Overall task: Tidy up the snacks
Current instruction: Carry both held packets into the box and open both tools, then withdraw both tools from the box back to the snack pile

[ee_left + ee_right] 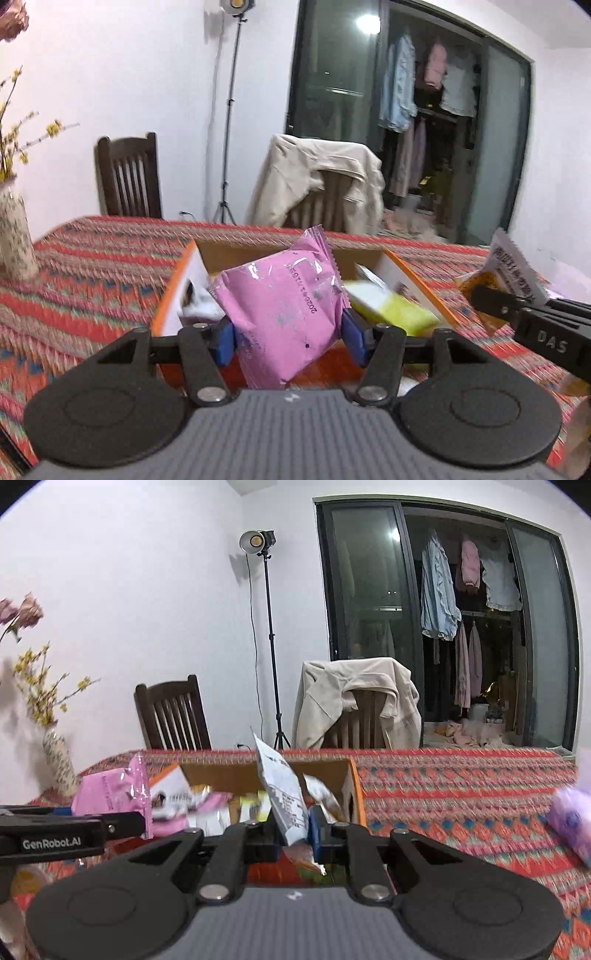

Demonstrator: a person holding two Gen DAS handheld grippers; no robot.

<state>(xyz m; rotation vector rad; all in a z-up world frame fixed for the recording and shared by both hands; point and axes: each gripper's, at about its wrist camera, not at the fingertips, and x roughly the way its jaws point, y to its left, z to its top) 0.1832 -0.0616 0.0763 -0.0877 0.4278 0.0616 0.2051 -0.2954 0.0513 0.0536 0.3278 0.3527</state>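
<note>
A table covered with a red, zigzag-patterned cloth fills the lower half of both views. An open cardboard box with orange edges stands on it at the centre of the frame, with snack packets inside, and a tall patterned vase of yellow flowering twigs stands at the table's left edge. In the right wrist view a purple packet lies on the cloth at the far right.

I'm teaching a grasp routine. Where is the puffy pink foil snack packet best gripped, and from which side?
Across its lower body, from the near end, as the left gripper does: the pink foil snack packet stands tilted, crimped end up, and its flat pillow shape fits between the blue pads.
</note>
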